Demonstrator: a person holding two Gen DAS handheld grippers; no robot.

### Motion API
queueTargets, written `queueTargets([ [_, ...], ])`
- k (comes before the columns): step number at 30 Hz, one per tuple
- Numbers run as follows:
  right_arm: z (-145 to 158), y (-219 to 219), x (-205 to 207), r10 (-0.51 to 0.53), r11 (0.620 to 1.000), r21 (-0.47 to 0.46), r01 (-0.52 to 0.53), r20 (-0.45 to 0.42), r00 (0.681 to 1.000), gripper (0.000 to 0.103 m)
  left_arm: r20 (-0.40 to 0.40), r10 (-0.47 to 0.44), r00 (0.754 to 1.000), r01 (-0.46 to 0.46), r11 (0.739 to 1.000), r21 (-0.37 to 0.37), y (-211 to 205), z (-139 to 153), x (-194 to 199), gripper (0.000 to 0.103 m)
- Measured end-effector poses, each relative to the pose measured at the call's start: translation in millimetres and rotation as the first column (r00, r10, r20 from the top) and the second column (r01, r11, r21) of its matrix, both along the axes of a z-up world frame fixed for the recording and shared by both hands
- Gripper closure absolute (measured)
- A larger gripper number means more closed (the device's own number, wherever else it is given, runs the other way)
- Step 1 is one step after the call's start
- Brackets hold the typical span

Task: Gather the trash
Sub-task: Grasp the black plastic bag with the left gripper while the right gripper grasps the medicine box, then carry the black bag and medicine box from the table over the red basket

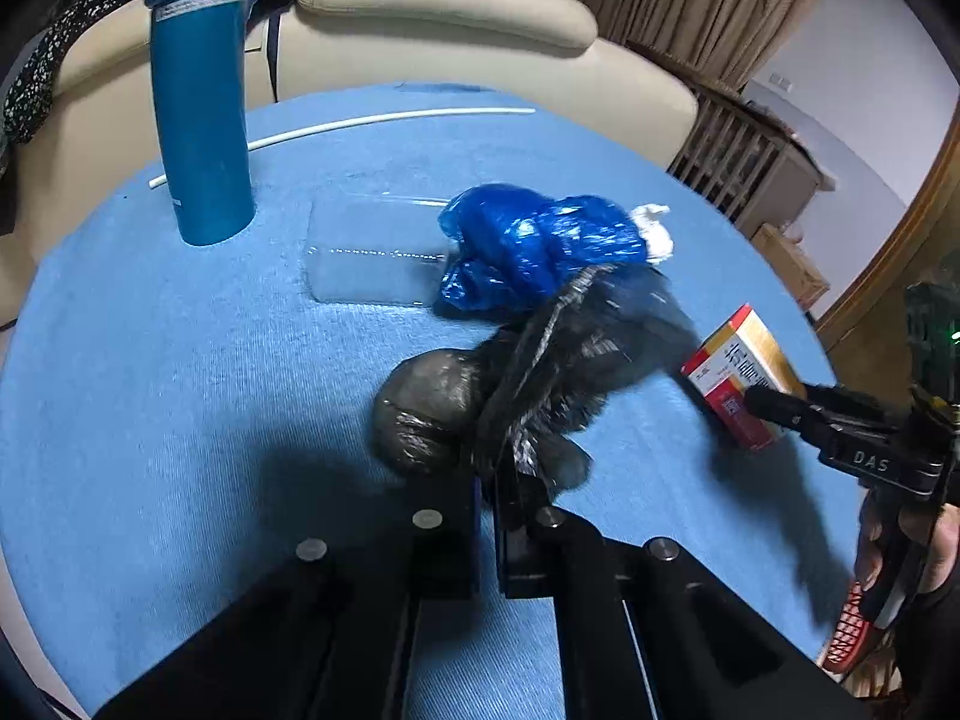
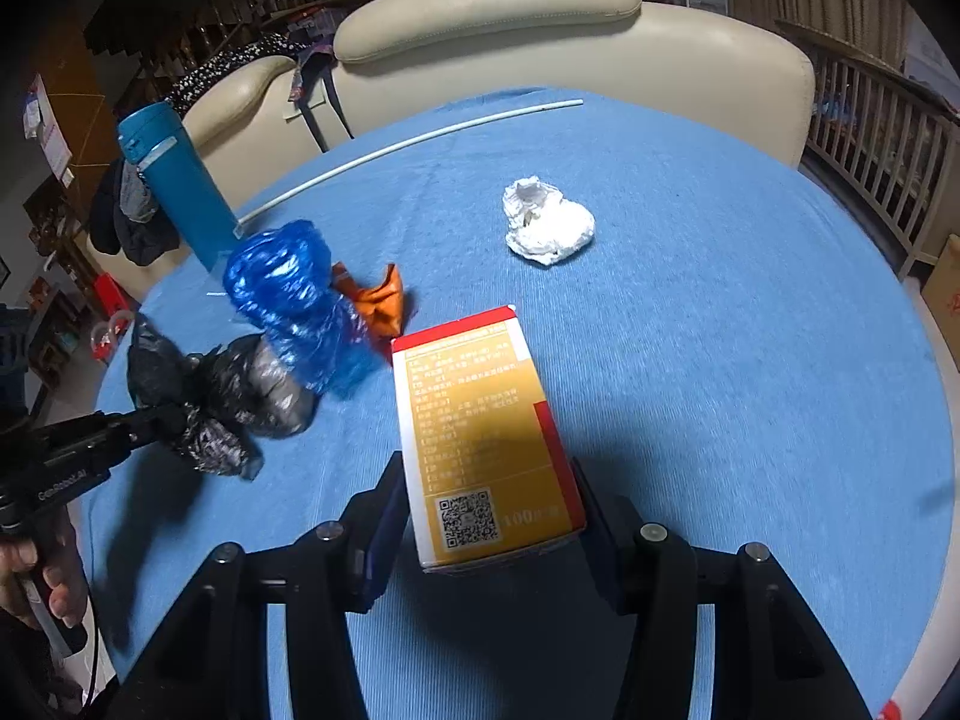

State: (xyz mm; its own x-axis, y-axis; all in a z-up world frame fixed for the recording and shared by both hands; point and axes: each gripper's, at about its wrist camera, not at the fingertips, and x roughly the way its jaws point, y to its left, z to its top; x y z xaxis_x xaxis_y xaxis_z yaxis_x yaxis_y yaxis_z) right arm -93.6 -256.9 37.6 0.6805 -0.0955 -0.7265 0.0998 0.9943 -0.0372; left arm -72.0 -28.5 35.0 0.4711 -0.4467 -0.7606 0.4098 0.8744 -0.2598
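The black bag (image 1: pixel 528 384) is pinched at its bunched top between the two fingers of the left gripper (image 1: pixel 489 480), which are squeezed tight on it. The bag hangs just over the blue cloth (image 1: pixel 180 420), and its round lump sits low by the cloth. From the right camera, the same bag (image 2: pixel 222 396) sticks out from the left gripper (image 2: pixel 162 417) at the left side.

The box (image 2: pixel 486 438) is red and yellow with a square code on it. The right gripper (image 2: pixel 489 516) holds it, one finger on each side, above the cloth (image 2: pixel 720 390). In the left camera the box (image 1: pixel 735 372) is at the right edge in the right gripper (image 1: pixel 762 405).

A blue bag (image 2: pixel 294 306) sits just behind the black bag, touching it. An orange scrap (image 2: pixel 378 300) lies right beside the blue bag. A white paper ball (image 2: pixel 549 225) is farther back, well apart. A clear tray (image 1: pixel 372 252) lies next to the blue bag (image 1: pixel 534 246). A tall blue bottle (image 1: pixel 201 96) stands at the back left. A white stick (image 2: pixel 414 147) lies along the far edge. A cream sofa (image 2: pixel 540 36) is behind the table.
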Motion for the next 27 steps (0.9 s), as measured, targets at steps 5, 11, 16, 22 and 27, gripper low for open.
queueTargets([
  [5, 3.2, -1.9, -25.3, -0.025, 0.999, 0.027, 0.024, 0.017, 1.0, 0.048, 0.032, 0.012, 0.999, -0.011, 0.999, -0.037, 17.2, 10.1, -14.6, 0.03],
  [11, 3.6, -6.3, -36.2, -0.038, 0.997, 0.067, 0.036, 0.033, 0.999, 0.048, 0.105, -0.018, 0.994, 0.02, 1.0, -0.024, 24.7, 28.8, -17.0, 0.026],
  [16, 5.3, -1.2, -37.6, -0.028, 0.997, 0.079, 0.024, 0.046, 0.999, 0.048, 0.107, -0.119, 0.987, 0.116, 0.993, 0.036, 0.5, 29.3, -8.1, 0.023],
  [22, 7.1, 1.5, -41.0, -0.033, 0.996, 0.088, 0.028, 0.052, 0.998, 0.048, 0.094, -0.22, 0.971, 0.206, 0.968, 0.14, -48.1, 13.0, 13.6, 0.023],
  [27, 10.4, 1.7, -46.1, -0.034, 0.996, 0.09, 0.028, 0.06, 0.998, 0.048, 0.1, -0.301, 0.948, 0.261, 0.92, 0.291, -63.9, -6.4, 29.6, 0.022],
])
